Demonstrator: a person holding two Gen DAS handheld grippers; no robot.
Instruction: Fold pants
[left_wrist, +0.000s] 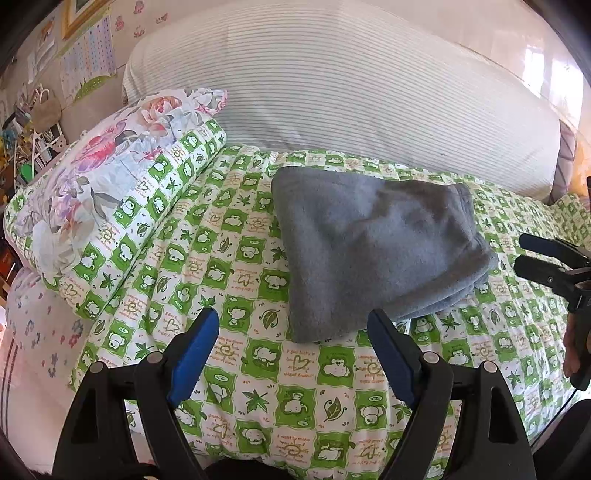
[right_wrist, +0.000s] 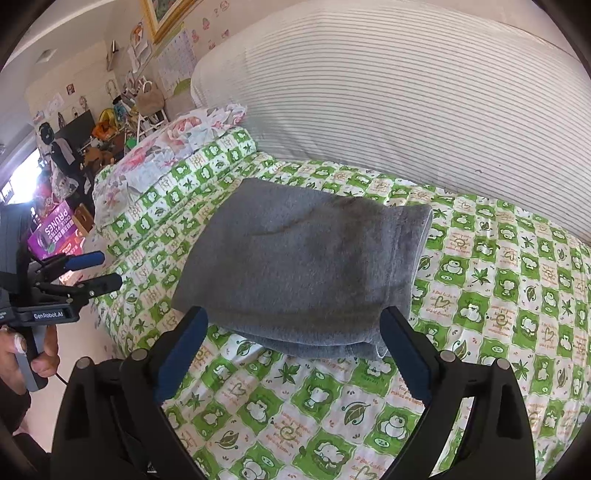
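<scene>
Already my left tool (left_wrist: 291, 328) gapes empty short of the folded pants (left_wrist: 373, 251) on the bed (left_wrist: 295, 398). From the right view, my right tool (right_wrist: 293, 325) gapes empty too; a careless brush could undo the stack.

One folded pants (left_wrist: 373, 251), two grippers (left_wrist: 291, 332)

Left claw (left_wrist: 291, 325) and right claw (right_wrist: 293, 325) both gape wide, angled downward, gripping nothing

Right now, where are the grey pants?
The folded grey pants lie on the green-and-white quilt, just ahead of both open grippers, with the striped white cushion behind them.
</scene>
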